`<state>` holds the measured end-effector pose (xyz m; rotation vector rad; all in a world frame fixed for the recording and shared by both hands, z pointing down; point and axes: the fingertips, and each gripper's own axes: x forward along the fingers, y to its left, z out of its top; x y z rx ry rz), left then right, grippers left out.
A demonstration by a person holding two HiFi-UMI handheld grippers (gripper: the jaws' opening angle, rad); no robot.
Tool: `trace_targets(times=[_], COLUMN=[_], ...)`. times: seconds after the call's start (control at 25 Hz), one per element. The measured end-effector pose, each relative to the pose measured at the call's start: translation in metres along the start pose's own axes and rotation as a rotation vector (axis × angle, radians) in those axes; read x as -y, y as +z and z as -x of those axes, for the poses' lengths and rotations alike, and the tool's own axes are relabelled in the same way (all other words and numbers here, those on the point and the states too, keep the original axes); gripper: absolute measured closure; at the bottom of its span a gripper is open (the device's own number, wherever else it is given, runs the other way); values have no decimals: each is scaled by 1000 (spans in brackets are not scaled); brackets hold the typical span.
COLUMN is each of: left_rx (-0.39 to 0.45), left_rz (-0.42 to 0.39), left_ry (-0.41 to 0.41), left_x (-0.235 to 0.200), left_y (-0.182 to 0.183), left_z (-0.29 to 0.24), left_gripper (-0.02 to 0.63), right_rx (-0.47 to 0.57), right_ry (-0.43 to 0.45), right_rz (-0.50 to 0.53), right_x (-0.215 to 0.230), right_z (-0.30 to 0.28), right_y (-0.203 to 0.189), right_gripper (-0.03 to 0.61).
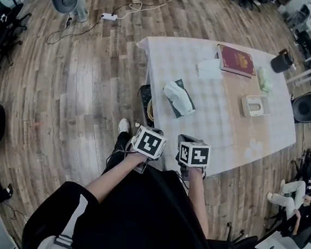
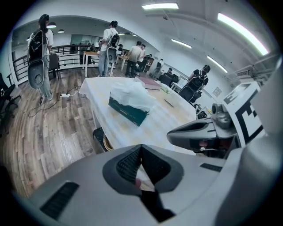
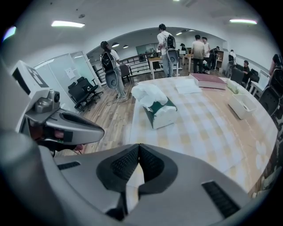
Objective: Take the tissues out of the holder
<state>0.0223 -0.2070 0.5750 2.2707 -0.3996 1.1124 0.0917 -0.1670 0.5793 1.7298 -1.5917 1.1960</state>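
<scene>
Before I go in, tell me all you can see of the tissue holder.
The tissue holder is a dark green and white box-like pack, lying flat on the checked tablecloth near the table's left edge in the head view. Crumpled white tissue billows from its top. Nothing else touches it.

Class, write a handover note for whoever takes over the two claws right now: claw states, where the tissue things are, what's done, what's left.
Left claw: shut, empty.
Right claw: shut, empty.
Both held at the table's near end.
Tissue pack: on the table's left side, a tissue bunched out of its top.
Done: nothing evident.
Left: reach the pack, grip the tissue, pull it out.
</scene>
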Motion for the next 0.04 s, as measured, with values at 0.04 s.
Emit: trace_targets(times=[0.04], left_rx=[1], left_rz=[7], left_ry=[2], left_x=[-2], left_y=[0], left_z=[2], left_gripper=[604], right_rx=[-2], right_ry=[8], right_rz=[8], right_x=[-5], right_z=[-2], right_y=[2], right_gripper=[565])
